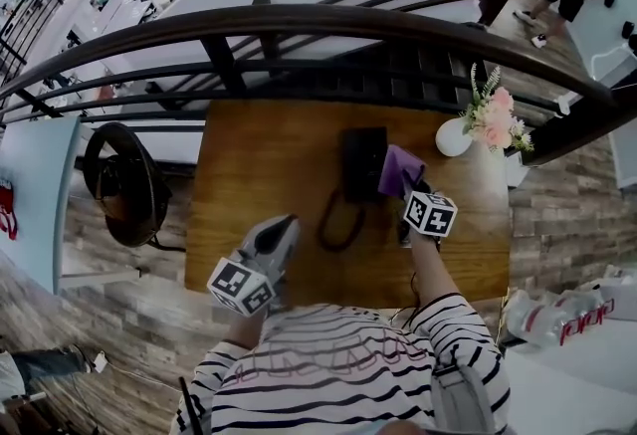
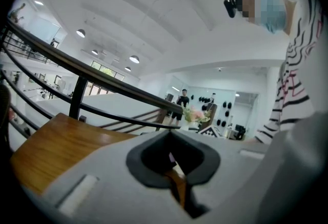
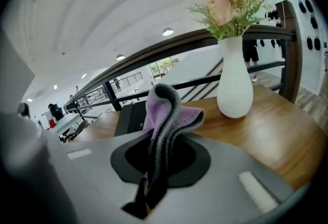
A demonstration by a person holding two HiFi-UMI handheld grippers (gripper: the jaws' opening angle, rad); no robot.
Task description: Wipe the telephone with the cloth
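A black telephone (image 1: 362,160) lies at the back middle of the wooden table (image 1: 249,174), its cord (image 1: 338,221) looping toward me. My right gripper (image 1: 408,192) is at the phone's right side, shut on a purple cloth (image 1: 400,170) whose free end hangs over the phone's right edge. In the right gripper view the cloth (image 3: 165,111) stands up from the shut gripper (image 3: 151,182), with the telephone (image 3: 130,115) behind it. My left gripper (image 1: 285,224) hovers over the table's front left, left of the cord. Its jaws are shut (image 2: 177,174) with nothing between them.
A white vase (image 1: 453,137) of pink flowers (image 1: 494,115) stands at the table's back right, close to the right gripper, and shows large in the right gripper view (image 3: 234,87). A dark railing (image 1: 299,25) runs behind the table. A black round seat (image 1: 119,182) stands left; packed bottles (image 1: 562,316) lie right.
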